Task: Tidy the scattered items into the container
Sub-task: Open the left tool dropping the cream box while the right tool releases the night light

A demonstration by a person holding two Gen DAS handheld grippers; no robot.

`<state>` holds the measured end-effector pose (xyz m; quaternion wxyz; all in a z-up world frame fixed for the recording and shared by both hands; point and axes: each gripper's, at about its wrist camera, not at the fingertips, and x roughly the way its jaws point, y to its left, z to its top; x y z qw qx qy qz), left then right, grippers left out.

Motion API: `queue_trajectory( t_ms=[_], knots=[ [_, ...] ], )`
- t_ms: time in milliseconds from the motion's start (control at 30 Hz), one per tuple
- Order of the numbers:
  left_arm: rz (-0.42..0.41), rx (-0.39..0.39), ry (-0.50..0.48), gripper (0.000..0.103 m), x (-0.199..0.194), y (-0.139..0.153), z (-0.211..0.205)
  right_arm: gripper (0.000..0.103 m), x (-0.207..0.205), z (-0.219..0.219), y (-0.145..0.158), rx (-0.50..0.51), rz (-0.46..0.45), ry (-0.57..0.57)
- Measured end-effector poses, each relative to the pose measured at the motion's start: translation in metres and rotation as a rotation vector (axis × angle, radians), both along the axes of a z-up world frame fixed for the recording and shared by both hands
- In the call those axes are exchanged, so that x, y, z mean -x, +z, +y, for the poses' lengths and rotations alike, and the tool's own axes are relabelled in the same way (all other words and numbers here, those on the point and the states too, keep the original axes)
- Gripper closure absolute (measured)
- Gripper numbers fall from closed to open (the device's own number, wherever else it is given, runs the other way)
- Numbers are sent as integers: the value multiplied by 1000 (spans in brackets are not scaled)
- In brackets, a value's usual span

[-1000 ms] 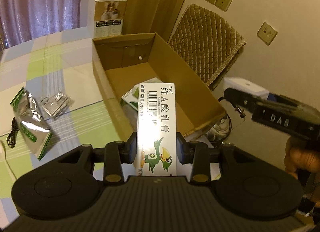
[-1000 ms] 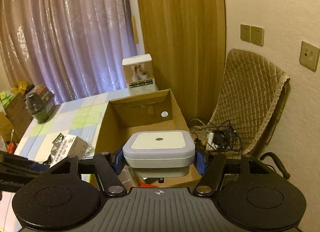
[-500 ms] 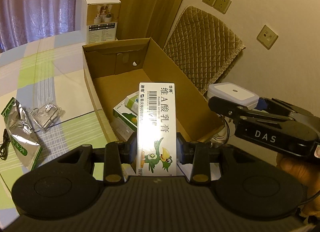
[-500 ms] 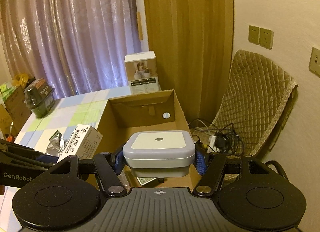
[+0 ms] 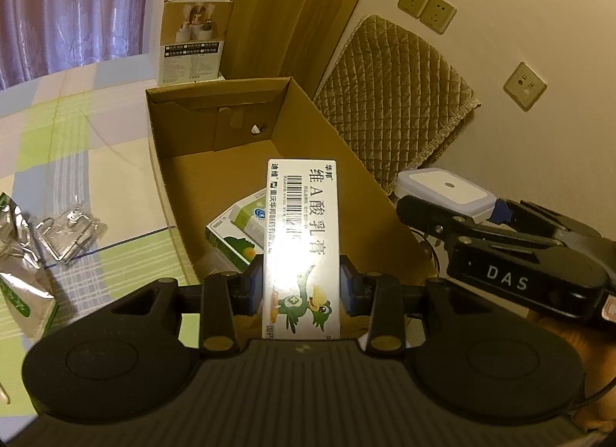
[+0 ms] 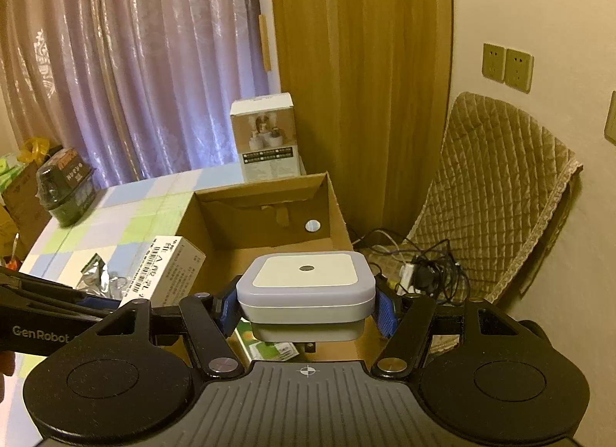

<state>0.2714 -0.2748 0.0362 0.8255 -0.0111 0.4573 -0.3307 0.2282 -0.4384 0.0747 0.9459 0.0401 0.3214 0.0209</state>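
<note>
Checked tablecloth (image 5: 77,146) in green, blue and cream covers the table, with purple curtains behind and a quilted chair (image 5: 396,100) by the wall. One open cardboard box (image 5: 338,139) sits at the table's right edge; this is my container. One tall white carton (image 5: 192,35) stands behind it.

My left gripper (image 5: 301,285) pinches one long white medicine box (image 5: 302,239) by its sides, held above the near end of the cardboard box. My right gripper (image 6: 306,312) clamps one square white night light (image 6: 306,285), held just outside the box's right wall in the left view.

One green and white packet (image 5: 238,231) already lies inside. On the cloth to the left, well apart from the box, lie one foil pouch (image 5: 23,285) and one clear bag of wire clips (image 5: 65,231).

Risks, as I judge them: the night light hangs near the table edge, so letting go before it clears the wall could drop it onto the tangled cables (image 6: 423,273) on the floor. Both grippers are near each other and could bump over the opening.
</note>
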Motion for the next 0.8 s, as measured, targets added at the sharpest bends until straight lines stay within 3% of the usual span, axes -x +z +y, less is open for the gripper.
queue_trajectory(
  t_ms=[233, 300, 800],
  knots=[
    [8, -14, 14, 70, -11, -16, -13, 35, -12, -6, -12, 6, 17, 2],
    [10, -13, 24, 56, -12, -20, -13, 35, -15, -8, -15, 5, 22, 1],
    [-16, -48, 69, 56, 0, -26, 22, 35, -15, -7, -22, -11, 39, 13]
  ],
)
